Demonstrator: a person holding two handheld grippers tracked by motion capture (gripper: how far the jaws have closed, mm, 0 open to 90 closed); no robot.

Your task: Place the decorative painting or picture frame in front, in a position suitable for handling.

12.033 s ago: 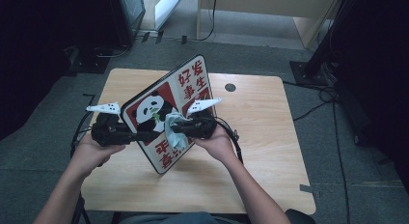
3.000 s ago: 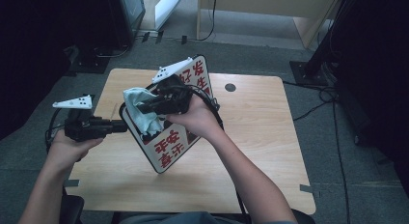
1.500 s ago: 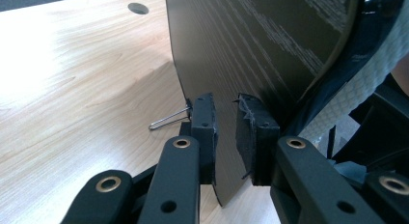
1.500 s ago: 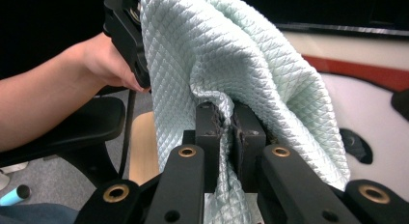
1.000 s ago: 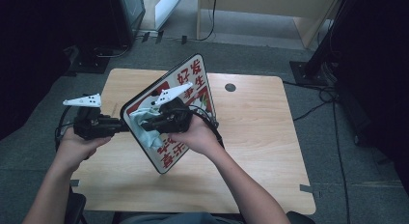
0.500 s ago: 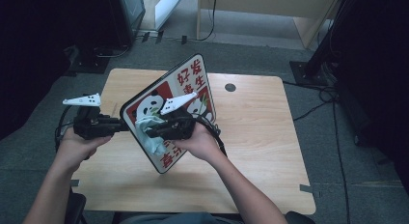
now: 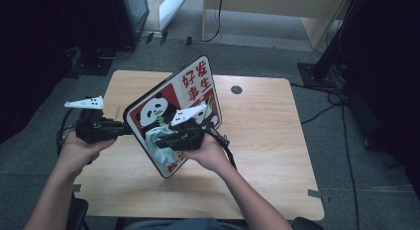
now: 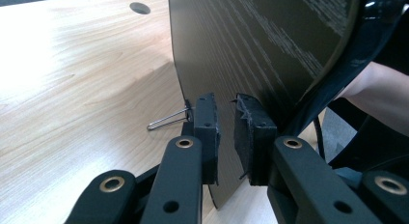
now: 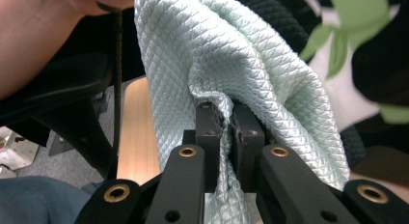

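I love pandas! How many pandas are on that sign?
2. One panda is at the sign's upper left. A second panda sits to its right, mostly hidden behind the right gripper and its cloth. More could be covered.

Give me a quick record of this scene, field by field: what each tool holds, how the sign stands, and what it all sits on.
left tool: shut on the edge of the sign
right tool: shut on the cloth
sign: panda picture, held tilted, lower corner near the table
cloth: pale green, quilted, pressed against the sign's printed face
table: light wood, round hole near the far edge
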